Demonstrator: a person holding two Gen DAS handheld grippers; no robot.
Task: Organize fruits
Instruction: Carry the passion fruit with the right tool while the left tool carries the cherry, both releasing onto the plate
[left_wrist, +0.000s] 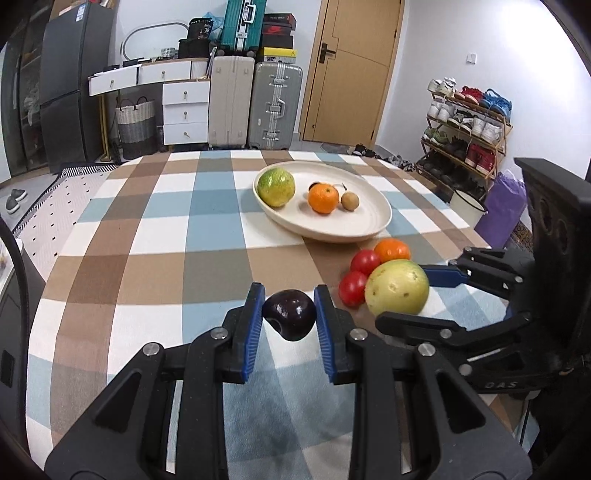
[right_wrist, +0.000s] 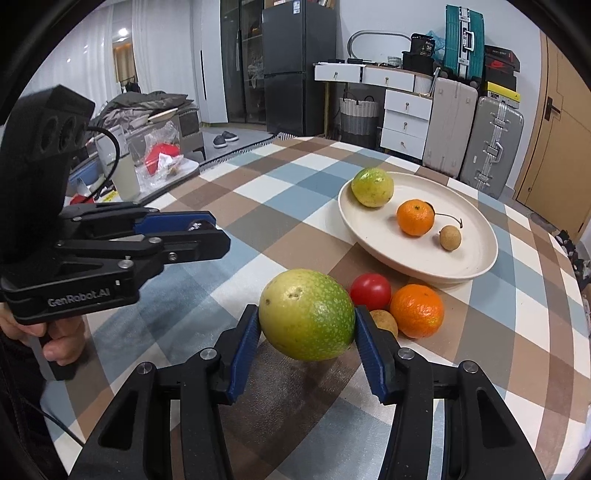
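My left gripper (left_wrist: 289, 314) is shut on a dark purple plum (left_wrist: 290, 313), held just above the checked tablecloth. My right gripper (right_wrist: 306, 325) is shut on a large yellow-green fruit (right_wrist: 306, 314), also seen in the left wrist view (left_wrist: 397, 287). A cream plate (left_wrist: 365, 221) holds a green-yellow fruit (left_wrist: 276, 187), an orange (left_wrist: 323, 198) and a small brown longan (left_wrist: 349, 201). Beside the held green fruit lie two red tomatoes (left_wrist: 352, 288), an orange (right_wrist: 416, 311) and a small brown fruit (right_wrist: 385, 320). The left gripper shows in the right wrist view (right_wrist: 199, 236).
The round table's edge (right_wrist: 576, 332) curves close on the right. A side table with plastic bags and a cup (right_wrist: 125, 173) stands at the left. Suitcases (left_wrist: 273, 107), white drawers (left_wrist: 184, 110) and a shoe rack (left_wrist: 465, 125) stand beyond the table.
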